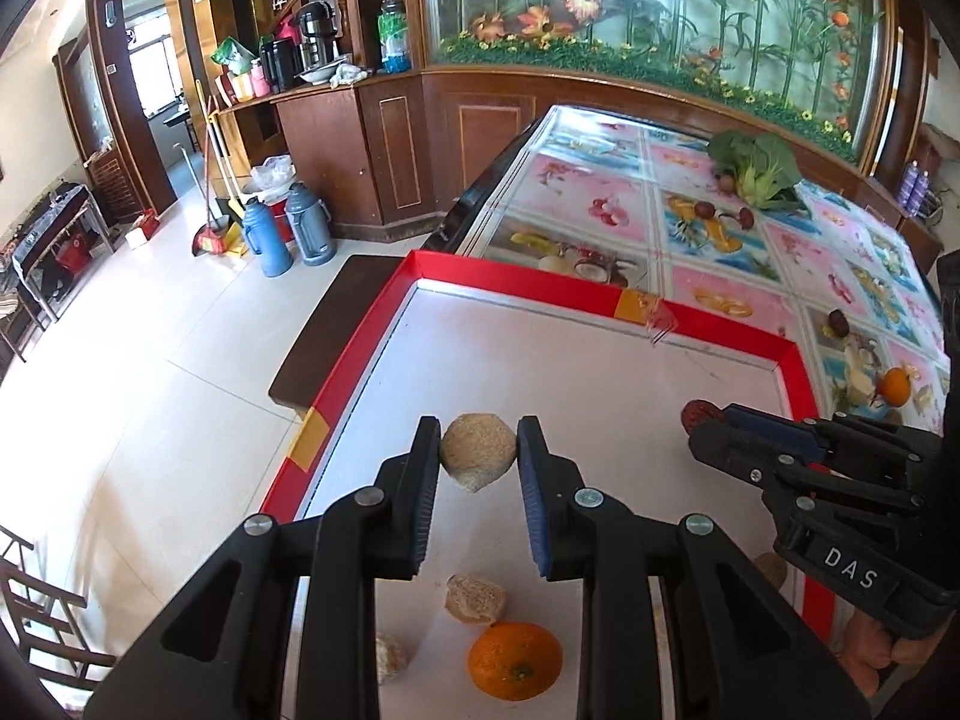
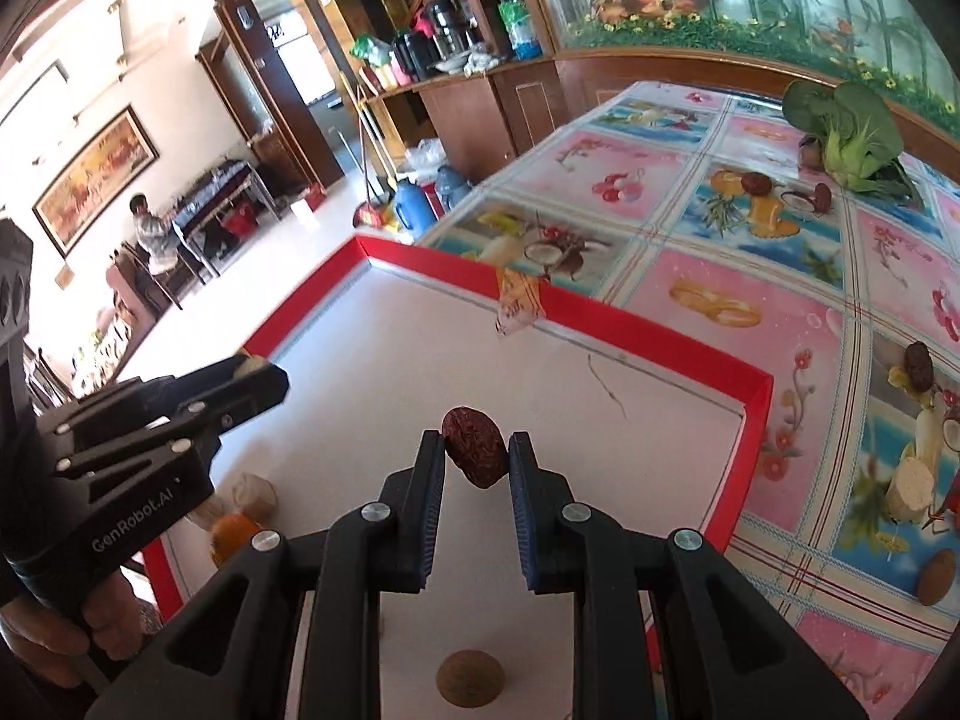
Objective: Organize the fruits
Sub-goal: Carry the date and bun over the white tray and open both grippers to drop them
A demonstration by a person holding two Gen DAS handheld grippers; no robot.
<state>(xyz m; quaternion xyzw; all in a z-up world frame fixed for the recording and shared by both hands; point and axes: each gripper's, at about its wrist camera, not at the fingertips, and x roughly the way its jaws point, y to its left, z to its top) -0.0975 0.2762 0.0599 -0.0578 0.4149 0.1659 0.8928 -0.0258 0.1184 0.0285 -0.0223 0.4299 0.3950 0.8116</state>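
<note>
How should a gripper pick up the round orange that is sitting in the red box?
Probably best from above, with the pads closing on two opposite sides at its widest middle. The orange is a round ball resting on the flat white floor of the red box, with its stem spot facing the camera. A tan fruit sits close behind it, so the fingers likely fit better at its left and right.

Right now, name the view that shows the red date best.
The right wrist view: the date sits centred and sharp, pinched between the right gripper's pads above the tray. The left wrist view shows only a sliver of it, mostly hidden behind that gripper.
</note>
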